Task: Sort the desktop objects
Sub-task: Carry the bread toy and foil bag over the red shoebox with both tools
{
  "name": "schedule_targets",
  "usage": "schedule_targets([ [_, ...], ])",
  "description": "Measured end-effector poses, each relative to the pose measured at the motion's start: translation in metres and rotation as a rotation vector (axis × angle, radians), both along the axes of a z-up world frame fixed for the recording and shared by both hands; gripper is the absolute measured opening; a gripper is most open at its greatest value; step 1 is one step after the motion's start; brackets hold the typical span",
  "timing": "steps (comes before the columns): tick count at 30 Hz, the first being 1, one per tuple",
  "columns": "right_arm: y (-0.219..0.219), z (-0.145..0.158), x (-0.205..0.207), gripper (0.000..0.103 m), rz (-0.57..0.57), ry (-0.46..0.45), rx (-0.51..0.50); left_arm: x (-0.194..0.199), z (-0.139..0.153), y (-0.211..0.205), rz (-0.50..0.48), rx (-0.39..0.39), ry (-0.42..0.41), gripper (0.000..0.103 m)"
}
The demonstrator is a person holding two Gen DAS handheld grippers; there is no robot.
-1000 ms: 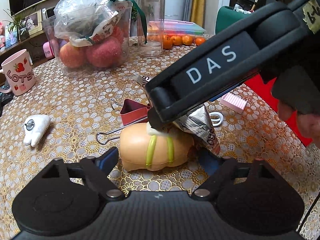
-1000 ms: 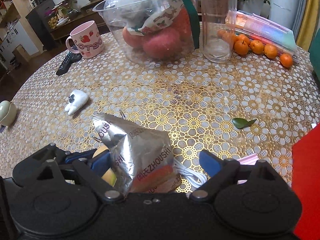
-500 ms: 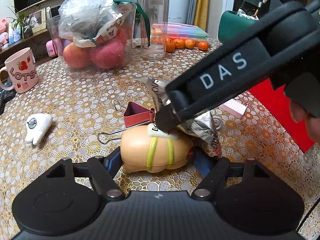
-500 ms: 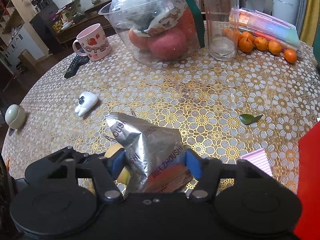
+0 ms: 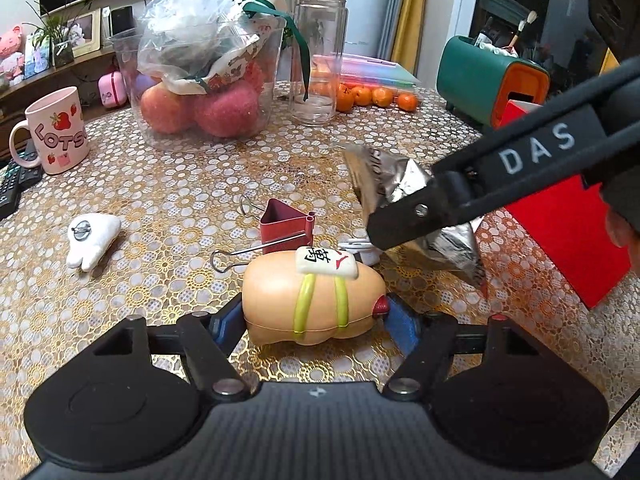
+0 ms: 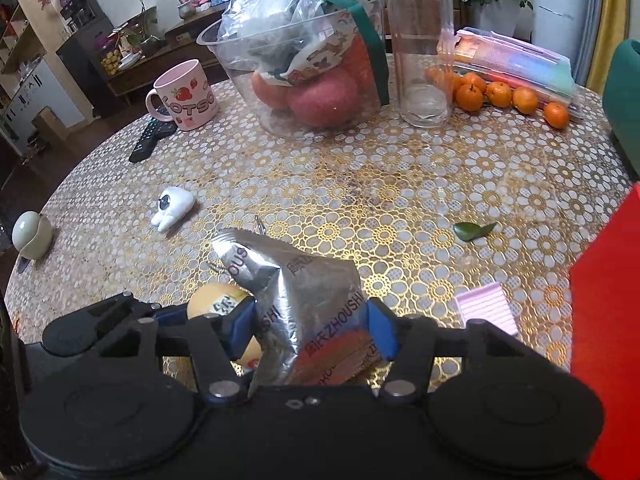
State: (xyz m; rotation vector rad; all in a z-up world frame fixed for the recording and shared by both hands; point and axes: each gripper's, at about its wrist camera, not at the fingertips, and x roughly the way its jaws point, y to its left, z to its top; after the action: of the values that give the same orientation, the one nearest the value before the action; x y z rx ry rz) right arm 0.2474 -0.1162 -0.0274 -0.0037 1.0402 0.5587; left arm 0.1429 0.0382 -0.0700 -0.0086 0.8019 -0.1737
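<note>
A tan bun-shaped toy (image 5: 312, 300) with two yellow-green bands and a white tile on top lies on the floral tablecloth. My left gripper (image 5: 314, 322) has a blue pad against each end of it. A crumpled silver foil packet (image 6: 304, 280) sits between the blue pads of my right gripper (image 6: 312, 324), whose jaws are closing and pressing its sides. In the left wrist view the packet (image 5: 400, 176) hangs above the table, up and right of the toy, in the right gripper (image 5: 400, 220). The toy (image 6: 216, 300) shows partly behind the right gripper's left finger.
A red binder clip (image 5: 286, 222) and a white cable (image 5: 356, 246) lie just beyond the toy. Left lies a white tooth-shaped piece (image 5: 94, 240), behind it a pink mug (image 5: 56, 132). Behind stand an apple bowl (image 5: 208, 108), a glass jar (image 5: 318, 60) and oranges (image 5: 372, 96). A red box (image 5: 560, 232) is right.
The right gripper's jaws closed onto the foil packet and carried it up and to the right, off the toy. The left gripper's pads narrowed onto the toy.
</note>
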Motion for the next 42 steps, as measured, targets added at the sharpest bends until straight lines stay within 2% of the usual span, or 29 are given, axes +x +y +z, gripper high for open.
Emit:
schedule_targets([
  [25, -0.041, 0.036, -0.092, 0.058, 0.031, -0.025, -0.031, -0.062, 0.040, -0.019, -0.022, -0.022, 0.004, 0.072],
  [42, -0.121, 0.073, -0.138, 0.058, -0.046, -0.061, 0.025, -0.088, 0.085, -0.067, -0.115, -0.062, -0.015, 0.072],
])
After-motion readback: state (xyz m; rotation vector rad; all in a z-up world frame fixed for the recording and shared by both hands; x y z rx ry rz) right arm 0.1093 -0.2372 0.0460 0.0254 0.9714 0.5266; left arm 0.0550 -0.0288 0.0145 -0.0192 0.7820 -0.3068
